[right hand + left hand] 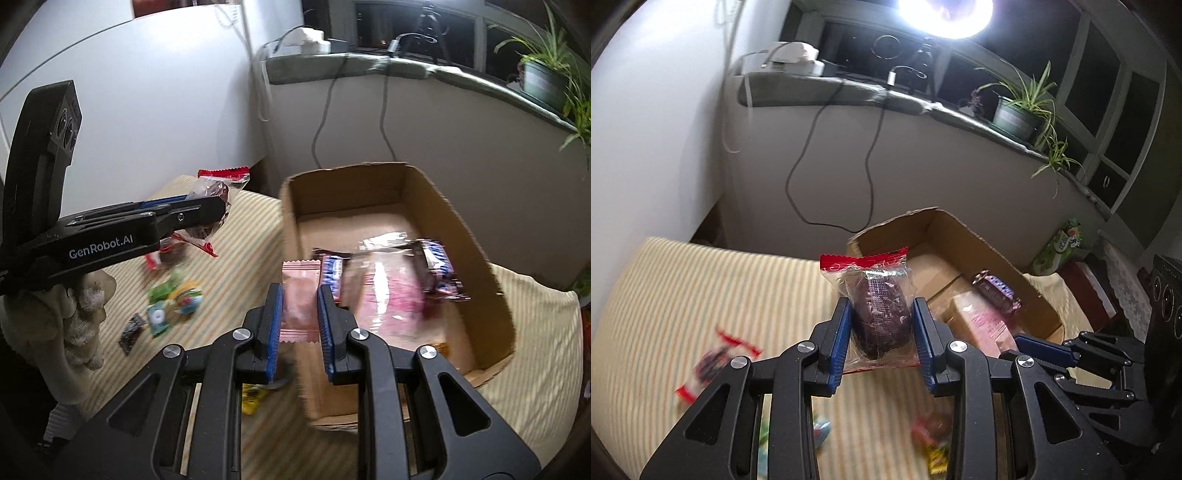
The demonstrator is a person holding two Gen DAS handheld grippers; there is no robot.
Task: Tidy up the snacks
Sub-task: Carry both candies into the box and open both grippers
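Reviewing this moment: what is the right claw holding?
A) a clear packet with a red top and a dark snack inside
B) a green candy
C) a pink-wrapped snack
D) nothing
C: in the right wrist view, the right claw is closed on a pink-wrapped snack beside the cardboard box; the clear packet with a red top sits in the left claw instead.

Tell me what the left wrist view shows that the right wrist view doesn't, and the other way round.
Only the left wrist view: a bright lamp and a green packet past the box.

Only the right wrist view: the pink packet gripped in the right tongs, and a gloved hand.

Both: the cardboard box, the left tongs gripping the red-topped dark snack, and the potted plant.
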